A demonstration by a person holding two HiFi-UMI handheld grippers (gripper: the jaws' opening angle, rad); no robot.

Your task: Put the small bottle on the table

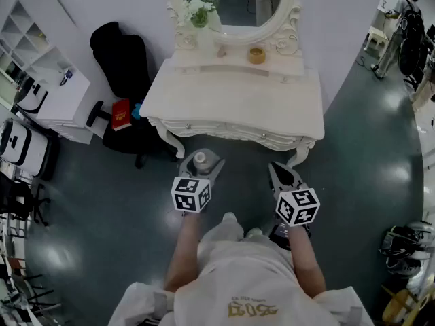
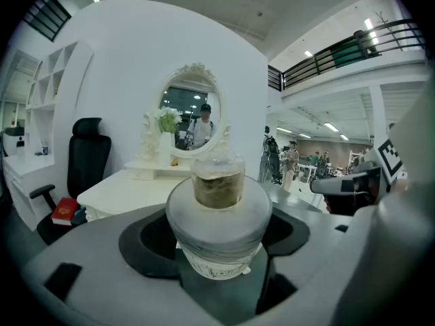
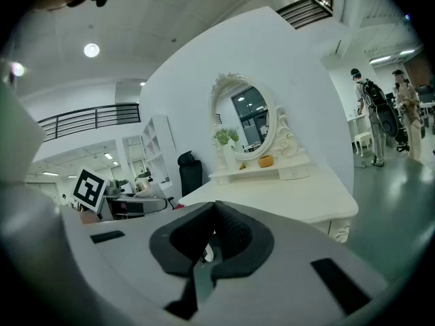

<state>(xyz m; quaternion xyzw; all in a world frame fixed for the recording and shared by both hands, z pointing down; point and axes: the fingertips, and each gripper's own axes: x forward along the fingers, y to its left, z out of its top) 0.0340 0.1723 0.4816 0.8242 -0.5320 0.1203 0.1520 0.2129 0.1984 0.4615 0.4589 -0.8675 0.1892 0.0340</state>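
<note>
The jaws of the left gripper (image 1: pixel 201 161) stand wide and clamp the small bottle (image 2: pixel 218 212), a pale round container with a clear neck showing brownish contents. It is held upright in the air just short of the white worktop's (image 1: pixel 238 100) front edge, over the dark floor. The right gripper (image 3: pixel 211 240), also just short of that edge, has its jaws pressed together with nothing between them. Left of the worktop lie a red book (image 1: pixel 121 114) and a black chair (image 1: pixel 122 56). At its back stand a small tan pot (image 1: pixel 256 55), white flowers (image 1: pixel 200 5) and an oval mirror (image 1: pixel 238 5).
</note>
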